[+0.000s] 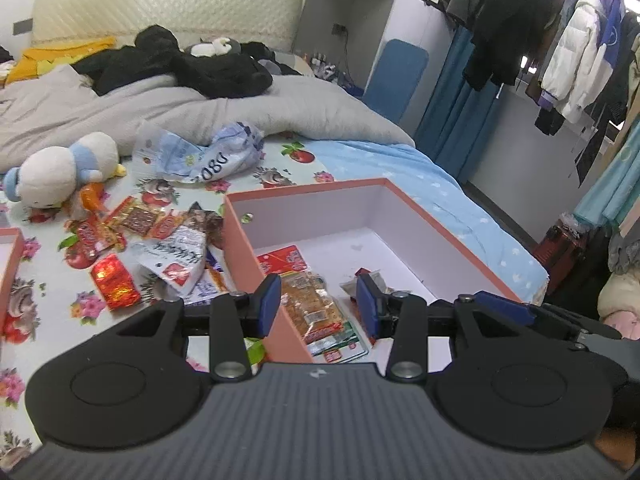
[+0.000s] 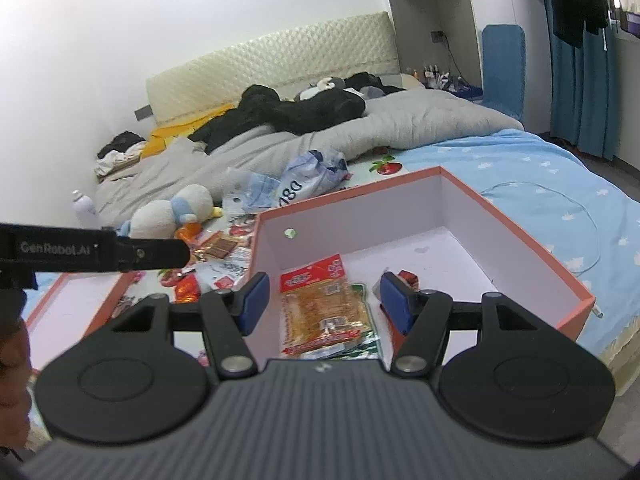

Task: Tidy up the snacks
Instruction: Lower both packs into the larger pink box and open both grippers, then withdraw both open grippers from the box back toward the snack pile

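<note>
My right gripper (image 2: 322, 300) hangs with its jaws apart and empty over the salmon-pink cardboard box with a white inside (image 2: 520, 258). Below the gap, on the box floor, lies the orange crinkled snack packet with a red header (image 2: 324, 308). My left gripper (image 1: 316, 306) is about half open and holds nothing either; its jaws straddle the box's near wall.

The risk I judge most likely is on the left: if I sweep toward the loose snacks, one jaw could catch that wall and drag or tip the light box across the soft bed. The shiny red foil packet (image 1: 115, 282) and the heap of red and white wrappers (image 1: 160, 236) overlap on the floral bedsheet (image 1: 52, 320), so a careless pinch might take two at once or slip off the foil.

Only the left view shows that heap clearly, beside the white and blue plush toy (image 1: 60, 172). Only the right view shows the second pink tray (image 2: 72, 304) and a thin cable (image 2: 560, 204) on the blue sheet.
</note>
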Demonstrator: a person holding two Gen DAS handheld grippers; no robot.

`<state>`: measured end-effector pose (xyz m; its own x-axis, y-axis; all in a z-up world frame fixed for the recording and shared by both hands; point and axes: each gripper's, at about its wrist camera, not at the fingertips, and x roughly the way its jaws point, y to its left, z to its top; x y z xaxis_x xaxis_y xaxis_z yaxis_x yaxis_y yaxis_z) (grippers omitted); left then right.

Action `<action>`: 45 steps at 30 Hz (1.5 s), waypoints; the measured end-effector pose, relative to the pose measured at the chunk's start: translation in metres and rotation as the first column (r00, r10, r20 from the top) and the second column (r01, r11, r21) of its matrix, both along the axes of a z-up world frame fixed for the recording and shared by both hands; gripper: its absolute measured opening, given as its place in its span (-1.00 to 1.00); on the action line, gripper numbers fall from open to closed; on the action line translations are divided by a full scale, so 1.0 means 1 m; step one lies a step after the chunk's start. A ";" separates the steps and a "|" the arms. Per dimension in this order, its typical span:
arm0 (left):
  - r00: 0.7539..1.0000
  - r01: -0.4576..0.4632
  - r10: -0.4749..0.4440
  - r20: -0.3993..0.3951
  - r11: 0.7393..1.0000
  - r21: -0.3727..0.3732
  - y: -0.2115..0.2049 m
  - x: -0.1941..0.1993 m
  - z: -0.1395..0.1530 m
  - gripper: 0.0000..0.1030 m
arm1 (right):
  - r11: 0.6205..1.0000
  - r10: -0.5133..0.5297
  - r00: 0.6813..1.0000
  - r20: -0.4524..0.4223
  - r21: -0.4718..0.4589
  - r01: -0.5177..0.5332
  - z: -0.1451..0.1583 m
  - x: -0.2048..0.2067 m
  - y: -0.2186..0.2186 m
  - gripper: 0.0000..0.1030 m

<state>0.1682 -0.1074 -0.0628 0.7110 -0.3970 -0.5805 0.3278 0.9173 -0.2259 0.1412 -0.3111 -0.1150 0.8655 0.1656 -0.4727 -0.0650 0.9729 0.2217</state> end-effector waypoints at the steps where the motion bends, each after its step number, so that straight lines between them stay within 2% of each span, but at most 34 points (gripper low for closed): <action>1: 1.000 -0.004 0.004 0.006 1.000 0.001 0.004 -0.006 0.001 -0.08 | 1.000 0.003 1.000 0.003 -0.002 -0.003 0.000 -0.004 0.002 0.24; 9: 0.998 -0.050 0.050 0.028 0.999 0.011 0.031 -0.045 0.003 -0.08 | 1.000 0.031 1.000 -0.004 0.003 -0.031 -0.004 -0.032 0.021 0.23; 14: 0.995 -0.090 0.088 0.052 0.995 0.033 0.048 -0.066 0.005 -0.08 | 0.997 0.082 0.997 -0.006 -0.003 -0.082 -0.003 -0.052 0.034 0.23; 24: 0.983 -0.179 0.178 0.051 0.984 0.014 0.089 -0.100 0.006 -0.08 | 0.986 0.164 0.986 -0.007 -0.028 -0.164 -0.003 -0.078 0.065 0.23; 28: 0.976 -0.212 0.211 0.047 0.977 0.019 0.108 -0.112 0.003 0.12 | 0.978 0.208 0.978 -0.026 -0.013 -0.209 -0.011 -0.082 0.079 0.23; 37: 0.970 -0.243 0.242 -0.036 0.970 -0.003 0.133 -0.109 -0.027 0.15 | 0.969 0.237 0.970 -0.053 -0.065 -0.240 -0.022 -0.076 0.099 0.23; 45: 0.970 -0.234 0.234 -0.067 0.972 0.000 0.139 -0.085 -0.046 0.40 | 0.955 0.252 0.967 -0.046 -0.146 -0.256 -0.029 -0.064 0.117 0.23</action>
<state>0.0831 0.0317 -0.1091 0.7446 -0.2289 -0.6270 0.0885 0.9649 -0.2471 0.0768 -0.1937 -0.1443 0.7905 0.3042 -0.5316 -0.3107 0.9471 0.0799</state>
